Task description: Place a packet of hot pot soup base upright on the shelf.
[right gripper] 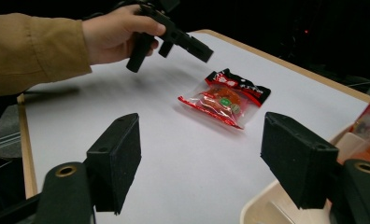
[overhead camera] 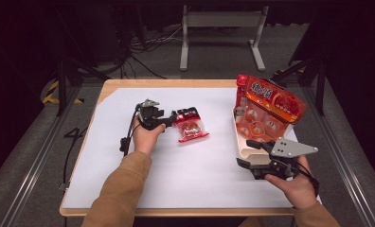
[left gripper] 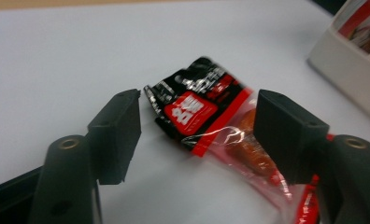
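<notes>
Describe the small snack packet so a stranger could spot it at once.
On the white table, look just beyond the open left tongs. The snack packet lies flat there: clear and red with a black top, far smaller than the big orange bag in the tray at right.

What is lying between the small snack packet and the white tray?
Nothing: the high view shows only bare white table between the snack packet and the white tray.
</notes>
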The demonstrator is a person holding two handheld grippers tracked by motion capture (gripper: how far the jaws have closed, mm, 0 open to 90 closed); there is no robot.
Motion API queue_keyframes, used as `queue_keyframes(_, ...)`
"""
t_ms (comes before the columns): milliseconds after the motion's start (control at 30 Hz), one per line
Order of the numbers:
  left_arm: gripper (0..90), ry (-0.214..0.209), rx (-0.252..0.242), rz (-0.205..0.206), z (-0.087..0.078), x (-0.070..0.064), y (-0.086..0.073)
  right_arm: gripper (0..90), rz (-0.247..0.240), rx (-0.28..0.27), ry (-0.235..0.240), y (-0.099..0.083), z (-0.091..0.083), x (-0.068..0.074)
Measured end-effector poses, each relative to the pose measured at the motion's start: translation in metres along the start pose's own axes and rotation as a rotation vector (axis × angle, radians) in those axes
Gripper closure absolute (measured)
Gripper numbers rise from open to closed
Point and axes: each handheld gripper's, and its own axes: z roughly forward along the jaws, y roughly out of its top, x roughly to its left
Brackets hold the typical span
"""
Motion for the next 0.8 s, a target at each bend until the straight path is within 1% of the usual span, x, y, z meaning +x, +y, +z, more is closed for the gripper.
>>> queue_keyframes(33,33.0,0.001,0.003,-0.006,0.003,0.001,0.0,29.6,-0.002,-0.001,0.008,0.0,0.002,-0.001)
queue_keyframes(67,33.1,0.013,0.014,-0.003,0.007,0.003,0.001,29.5,-0.003,-0.002,0.015,0.0,0.004,-0.001)
queue_keyframes(100,32.9,0.024,0.014,-0.004,0.009,0.004,0.001,29.5,-0.004,0.0,0.025,0.0,0.006,-0.001)
queue_keyframes(133,33.2,0.024,0.014,-0.004,0.009,0.004,0.001,29.5,-0.004,0.001,0.028,-0.001,0.007,-0.002)
queue_keyframes(167,33.2,0.028,0.006,-0.02,0.013,0.006,0.001,29.5,-0.004,0.001,0.028,-0.001,0.007,-0.002)
queue_keyframes(200,34.0,0.035,0.01,-0.038,0.018,0.009,-0.001,29.4,-0.004,0.005,0.036,-0.001,0.009,-0.002)
queue_keyframes(300,34.5,0.024,0.019,-0.06,0.025,0.013,-0.004,29.4,-0.004,0.005,0.039,-0.002,0.01,-0.002)
queue_keyframes(333,34.7,0.019,0.025,-0.06,0.027,0.013,-0.005,29.4,-0.003,0.005,0.04,-0.002,0.01,-0.002)
queue_keyframes(400,35.0,-0.003,0.027,-0.069,0.03,0.012,-0.007,29.4,0.001,0.007,0.039,-0.003,0.011,-0.003)
queue_keyframes(433,35.5,-0.013,0.031,-0.064,0.032,0.011,-0.007,29.4,0.002,0.01,0.037,-0.003,0.011,-0.002)
queue_keyframes(467,36.8,-0.013,0.031,-0.064,0.032,0.011,-0.007,29.4,0.002,0.01,0.037,-0.003,0.011,-0.002)
queue_keyframes(500,36.8,-0.015,0.043,-0.057,0.034,0.009,-0.008,29.4,0.0,0.011,0.036,-0.004,0.011,-0.002)
queue_keyframes(533,38.5,-0.005,0.047,-0.054,0.034,0.008,-0.007,29.4,0.002,0.015,0.039,-0.005,0.011,-0.001)
queue_keyframes(600,41.4,-0.022,0.081,-0.053,0.036,0.007,-0.006,29.3,0.002,0.016,0.039,-0.005,0.011,0.0)
queue_keyframes(633,41.7,-0.017,0.101,-0.037,0.038,0.005,-0.006,29.3,0.0,0.016,0.04,-0.005,0.011,0.0)
queue_keyframes(667,42.1,-0.012,0.105,-0.02,0.039,0.003,-0.005,29.2,0.002,0.018,0.04,-0.005,0.011,0.0)
queue_keyframes(700,44.4,-0.015,0.108,-0.017,0.04,0.002,-0.005,29.2,0.002,0.019,0.04,-0.006,0.011,0.001)
queue_keyframes(800,48.0,0.001,0.113,-0.01,0.042,-0.001,-0.004,29.2,0.003,0.02,0.036,-0.006,0.01,0.001)
